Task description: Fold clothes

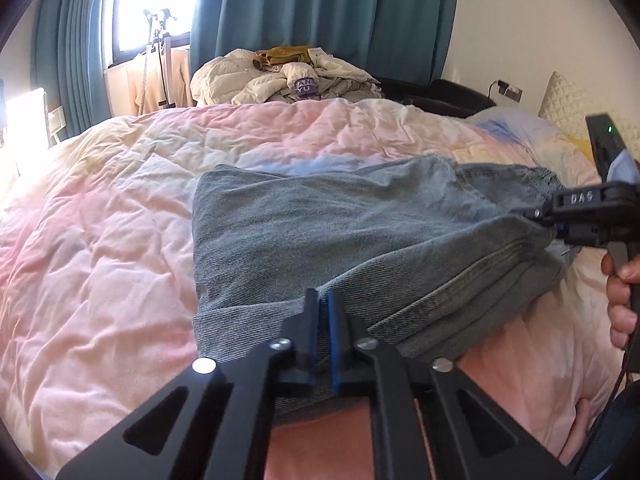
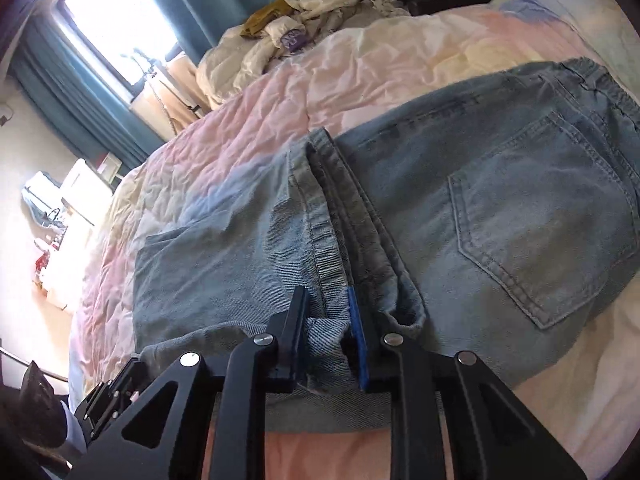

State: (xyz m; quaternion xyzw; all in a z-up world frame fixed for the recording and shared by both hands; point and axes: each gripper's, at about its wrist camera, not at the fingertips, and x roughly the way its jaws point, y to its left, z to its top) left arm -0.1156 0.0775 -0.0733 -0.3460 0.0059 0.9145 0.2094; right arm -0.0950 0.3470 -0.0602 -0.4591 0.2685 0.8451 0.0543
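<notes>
A pair of light blue jeans (image 1: 320,232) lies folded on the pink quilt (image 1: 100,240) of a bed. My left gripper (image 1: 323,298) is shut on the near edge of the jeans. My right gripper (image 2: 326,300) is shut on the bunched leg hems of the jeans (image 2: 520,200), which lie over the seat and back pocket. In the left wrist view the right gripper (image 1: 536,214) comes in from the right and pinches the lifted hem corner.
A heap of cream bedding and clothes (image 1: 280,76) sits at the bed's far side before teal curtains (image 1: 320,12). A pillow (image 1: 568,100) lies at the right. A bright window (image 2: 120,12) and a cluttered floor (image 2: 48,216) are to the left.
</notes>
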